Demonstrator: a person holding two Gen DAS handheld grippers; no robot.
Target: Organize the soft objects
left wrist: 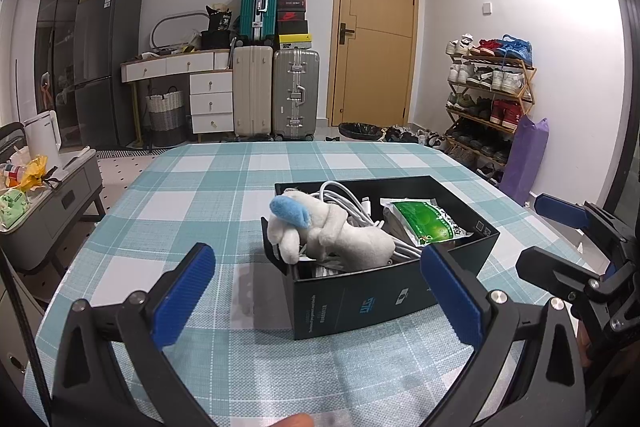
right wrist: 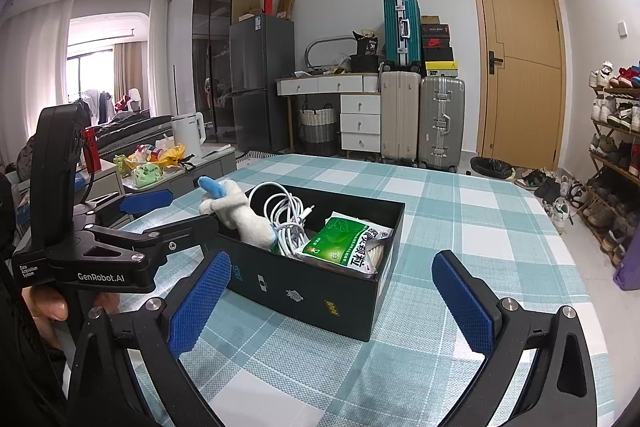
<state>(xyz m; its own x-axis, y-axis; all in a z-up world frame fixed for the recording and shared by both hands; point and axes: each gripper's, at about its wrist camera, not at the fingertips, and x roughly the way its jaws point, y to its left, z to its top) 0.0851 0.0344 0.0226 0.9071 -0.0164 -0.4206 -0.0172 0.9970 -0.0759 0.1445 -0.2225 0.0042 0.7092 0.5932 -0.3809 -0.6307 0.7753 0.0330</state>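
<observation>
Open black cardboard box (left wrist: 360, 301) sits on the teal-and-white checked tablecloth (left wrist: 192, 195); inside it: grey-white plush toy with a blue ear (left wrist: 332, 231) draped over the left rim, coiled white cable (right wrist: 286, 215) mid-box, green-and-white plastic packet (right wrist: 346, 245) at the right end; left gripper (left wrist: 318, 293) spread wide, nothing between its blue pads, just short of the box; right gripper (right wrist: 330, 301) likewise released, empty, near the box's front wall.
</observation>
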